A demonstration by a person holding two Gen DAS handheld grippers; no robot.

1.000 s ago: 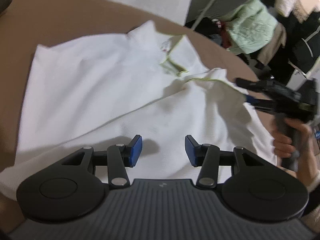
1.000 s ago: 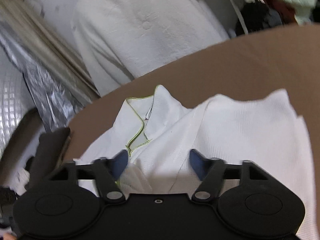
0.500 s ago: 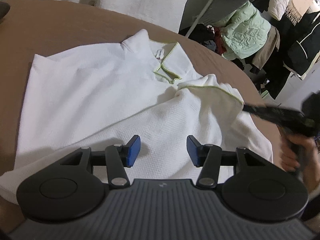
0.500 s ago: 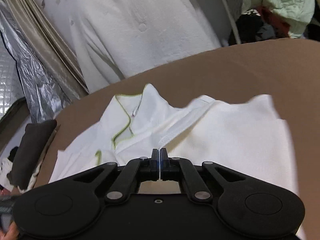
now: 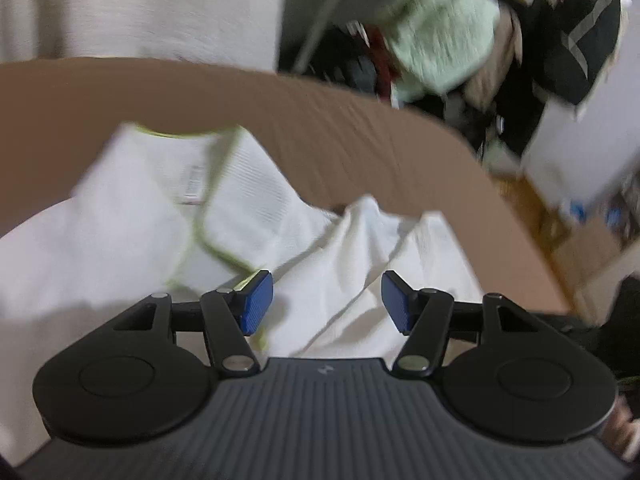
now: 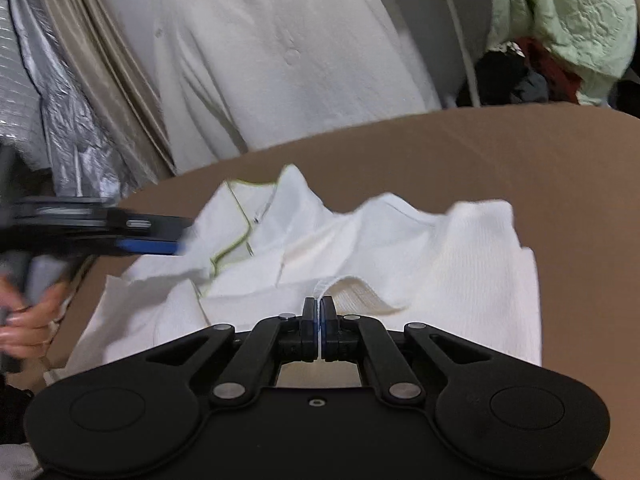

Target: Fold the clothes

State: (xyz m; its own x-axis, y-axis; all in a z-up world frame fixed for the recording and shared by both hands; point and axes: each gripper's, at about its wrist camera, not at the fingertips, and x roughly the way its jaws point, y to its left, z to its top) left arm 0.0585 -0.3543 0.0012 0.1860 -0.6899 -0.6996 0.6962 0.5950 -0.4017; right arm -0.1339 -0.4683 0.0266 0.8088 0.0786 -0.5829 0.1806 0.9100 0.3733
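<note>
White knit cloth is pinched between the pressed-together fingers of the right gripper (image 6: 321,322): a hem of the white shirt (image 6: 440,256), lying rumpled on the brown counter (image 6: 520,152). The left gripper (image 5: 327,300) hovers over it, fingers spread.

Both wrist views close, looking forward, sharing the white shirt (image 5: 340,248) (image 6: 440,248)
</note>
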